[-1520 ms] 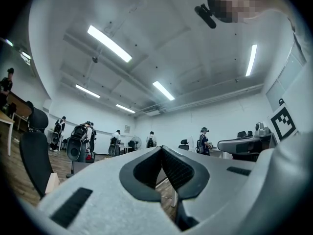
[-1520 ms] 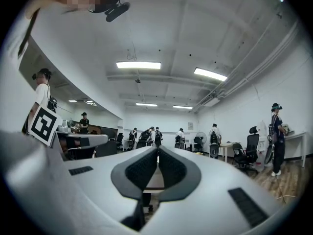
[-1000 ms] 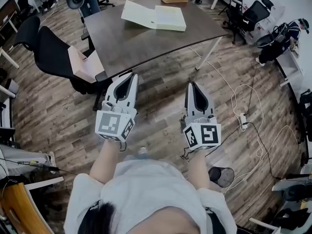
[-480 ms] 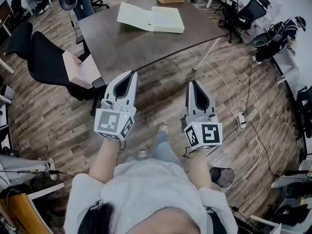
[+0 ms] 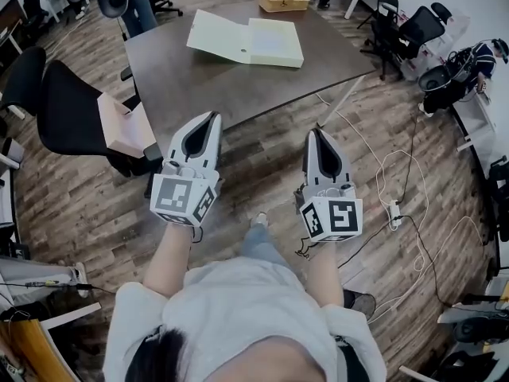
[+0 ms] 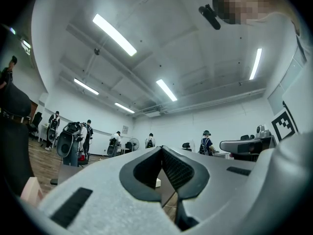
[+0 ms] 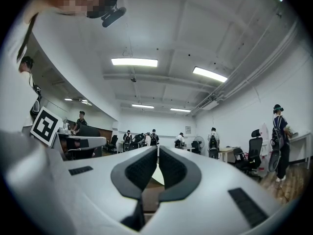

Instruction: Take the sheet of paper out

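An open white file box [image 5: 238, 40] lies on the far part of the dark table [image 5: 207, 78]. A pale sheet of paper [image 5: 275, 41] rests in its right half. Both grippers are held side by side over the floor, short of the table's near edge, pointing toward it. My left gripper [image 5: 213, 118] [image 6: 161, 148] is shut with nothing in it. My right gripper [image 5: 316, 134] [image 7: 158, 148] also has its tips together and holds nothing. Neither touches the box or the table.
A black office chair [image 5: 64, 102] with a pink cushion [image 5: 127, 126] stands against the table's left corner. A small wooden box [image 5: 284, 1] sits at the table's far edge. White and black cables [image 5: 398, 181] trail over the wooden floor at the right. More chairs and people stand at the back.
The person has stepped forward, so the table and file box sit nearer and lower in view. Both grippers came along side by side, still closed.
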A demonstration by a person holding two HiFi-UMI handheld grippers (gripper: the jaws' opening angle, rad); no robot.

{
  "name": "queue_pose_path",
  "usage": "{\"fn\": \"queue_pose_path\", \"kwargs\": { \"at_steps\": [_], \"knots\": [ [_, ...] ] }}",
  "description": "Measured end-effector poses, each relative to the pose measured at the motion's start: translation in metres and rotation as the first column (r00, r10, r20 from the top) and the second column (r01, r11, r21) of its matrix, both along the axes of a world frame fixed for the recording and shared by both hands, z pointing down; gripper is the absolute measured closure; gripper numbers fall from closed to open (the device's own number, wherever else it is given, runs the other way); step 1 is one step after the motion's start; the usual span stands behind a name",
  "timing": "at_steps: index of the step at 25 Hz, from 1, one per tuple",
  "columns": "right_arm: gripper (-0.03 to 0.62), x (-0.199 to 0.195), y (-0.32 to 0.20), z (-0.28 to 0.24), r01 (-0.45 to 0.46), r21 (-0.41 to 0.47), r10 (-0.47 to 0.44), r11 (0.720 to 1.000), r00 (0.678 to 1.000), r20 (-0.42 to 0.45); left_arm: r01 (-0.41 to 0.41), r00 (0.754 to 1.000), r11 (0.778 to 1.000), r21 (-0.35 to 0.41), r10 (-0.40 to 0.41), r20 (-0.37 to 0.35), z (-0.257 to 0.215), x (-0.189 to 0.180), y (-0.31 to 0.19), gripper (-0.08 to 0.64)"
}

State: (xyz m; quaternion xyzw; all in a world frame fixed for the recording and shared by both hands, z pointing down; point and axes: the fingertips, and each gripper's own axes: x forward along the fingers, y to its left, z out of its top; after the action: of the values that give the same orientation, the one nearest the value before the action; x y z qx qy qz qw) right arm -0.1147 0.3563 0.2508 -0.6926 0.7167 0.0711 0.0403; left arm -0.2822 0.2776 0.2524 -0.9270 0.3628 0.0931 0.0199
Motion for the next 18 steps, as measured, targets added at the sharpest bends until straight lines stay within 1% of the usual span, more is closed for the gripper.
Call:
{"fn": "queue_pose_path", "kwargs": {
  "at_steps": [4, 11, 18],
  "knots": [
    [0.577, 0.027, -0.032, -0.004, 0.021, 0.002, -0.021, 1.000, 1.000, -0.014, 0.018, 1.000, 1.000, 0.000, -0.018, 0.002, -0.003, 0.027, -0.028, 0.551],
    [0.577, 0.081, -0.087, -0.012, 0.066, 0.034, -0.065, 0.997, 0.998, -0.005, 0.054, 0.998, 0.999, 0.006, -0.054, 0.021, -0.006, 0.077, -0.076, 0.551],
    [0.575, 0.131, -0.120, -0.010, 0.091, 0.040, -0.091, 0.995, 0.996, 0.004, 0.071, 0.997, 0.997, 0.025, -0.072, 0.030, -0.010, 0.126, -0.105, 0.551]
  ]
}}
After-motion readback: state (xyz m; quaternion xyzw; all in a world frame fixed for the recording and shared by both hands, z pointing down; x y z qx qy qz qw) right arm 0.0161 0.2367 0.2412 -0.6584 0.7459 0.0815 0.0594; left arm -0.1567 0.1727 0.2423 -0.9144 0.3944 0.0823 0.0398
